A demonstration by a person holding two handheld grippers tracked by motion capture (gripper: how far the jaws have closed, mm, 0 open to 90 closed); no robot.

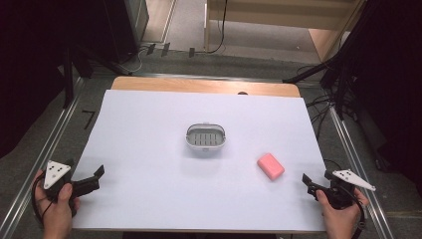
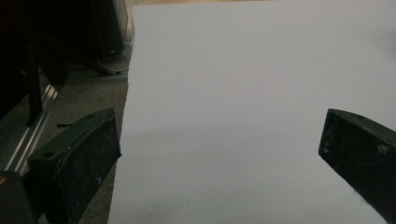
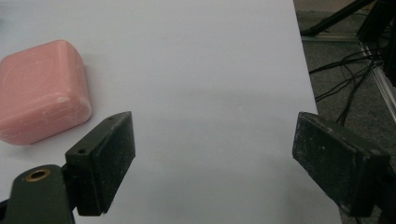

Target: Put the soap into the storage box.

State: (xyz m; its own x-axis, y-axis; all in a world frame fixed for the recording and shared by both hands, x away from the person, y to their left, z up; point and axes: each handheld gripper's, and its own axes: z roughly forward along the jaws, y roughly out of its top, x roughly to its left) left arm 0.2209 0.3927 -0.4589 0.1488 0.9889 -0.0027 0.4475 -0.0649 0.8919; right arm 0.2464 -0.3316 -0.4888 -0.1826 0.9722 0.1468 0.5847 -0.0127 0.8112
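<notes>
A pink soap bar (image 1: 270, 166) is seen lying flat on the white worktop (image 1: 149, 149), near the right gripper (image 1: 309, 182) and just ahead of it toward the middle, with a grey slotted soap dish (image 1: 205, 138) standing well apart at the centre. The right gripper is held low at the worktop's near right edge with its jaws spread wide and nothing between them, the soap being just beside its left jaw in the right gripper view. The left gripper (image 1: 98, 175) is held at the near left edge, its jaws likewise wide apart over bare white surface.
</notes>
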